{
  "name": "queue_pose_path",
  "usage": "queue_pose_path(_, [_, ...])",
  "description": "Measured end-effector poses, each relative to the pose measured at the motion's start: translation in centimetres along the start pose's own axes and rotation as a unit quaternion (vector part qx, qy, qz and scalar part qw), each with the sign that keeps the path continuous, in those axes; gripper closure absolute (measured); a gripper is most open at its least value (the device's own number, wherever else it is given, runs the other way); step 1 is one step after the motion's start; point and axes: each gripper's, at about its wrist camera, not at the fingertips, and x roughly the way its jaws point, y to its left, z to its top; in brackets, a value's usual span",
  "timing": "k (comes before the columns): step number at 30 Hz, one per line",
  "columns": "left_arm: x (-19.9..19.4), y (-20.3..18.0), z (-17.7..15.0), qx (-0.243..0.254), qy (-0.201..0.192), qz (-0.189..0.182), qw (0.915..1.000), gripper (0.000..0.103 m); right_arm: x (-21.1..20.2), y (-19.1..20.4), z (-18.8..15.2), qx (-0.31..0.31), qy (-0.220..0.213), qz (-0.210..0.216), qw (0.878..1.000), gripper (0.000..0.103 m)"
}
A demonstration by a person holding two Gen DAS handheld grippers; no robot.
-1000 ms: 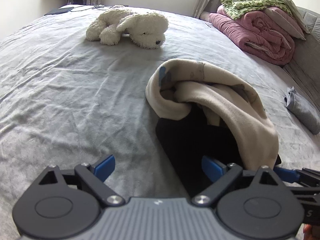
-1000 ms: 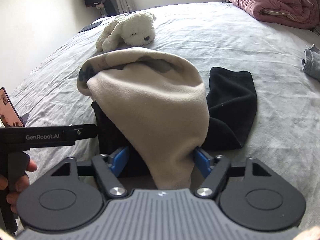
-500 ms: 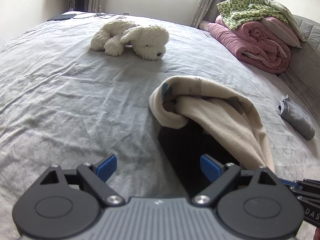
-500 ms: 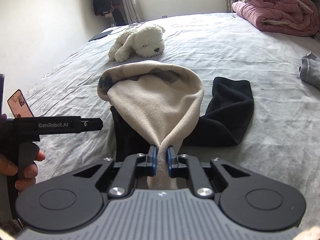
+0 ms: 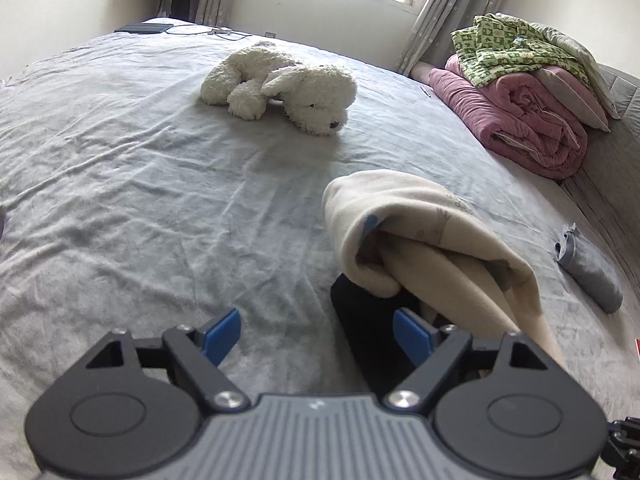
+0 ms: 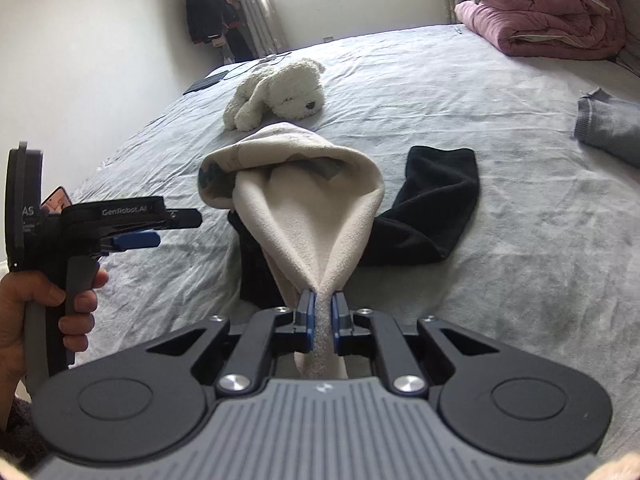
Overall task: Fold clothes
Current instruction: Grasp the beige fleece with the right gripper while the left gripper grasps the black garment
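Note:
A cream fleece garment is bunched in a hooded heap on the grey bed, lying over a black garment. My right gripper is shut on the cream garment's near edge, which is pulled taut toward the camera. In the left wrist view the same cream garment sits ahead and to the right, with the black garment under it. My left gripper hovers over the sheet with its jaws wide and closing a little, nothing between them. From the right wrist view, the left gripper is held by a hand at the left.
A white plush dog lies further up the bed. Folded pink and green quilts are stacked at the right. A rolled grey garment lies near the right edge. A dark tablet and cable lie at the far end of the grey sheet.
My right gripper closed on the cream garment's near edge and drew it up and back, stretching the cloth into a peak. The left gripper shifted slightly and stayed wide.

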Motion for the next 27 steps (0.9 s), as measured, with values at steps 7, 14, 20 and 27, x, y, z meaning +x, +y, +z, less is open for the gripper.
queue_pose_path(7, [1.5,-0.8,-0.5,-0.005,0.019,-0.018,0.9996,0.02,-1.3,-3.8,0.4,0.039,-0.018,-0.042,0.998,0.094])
queue_pose_path(14, [2.4,-2.5,-1.3,0.006,0.028,-0.061,0.9978,0.02,-1.7,-6.9,0.0,0.064,-0.006,-0.082,0.995,0.094])
queue_pose_path(20, [3.0,-4.8,-2.2,0.032,0.014,-0.12,0.9922,0.02,-1.3,-8.2,-0.7,0.083,0.026,-0.073,0.994,0.093])
queue_pose_path(27, [3.0,-6.5,-3.2,0.074,-0.001,-0.111,0.991,0.072,-1.1,-7.2,-0.4,0.064,0.037,-0.068,0.995,0.093])
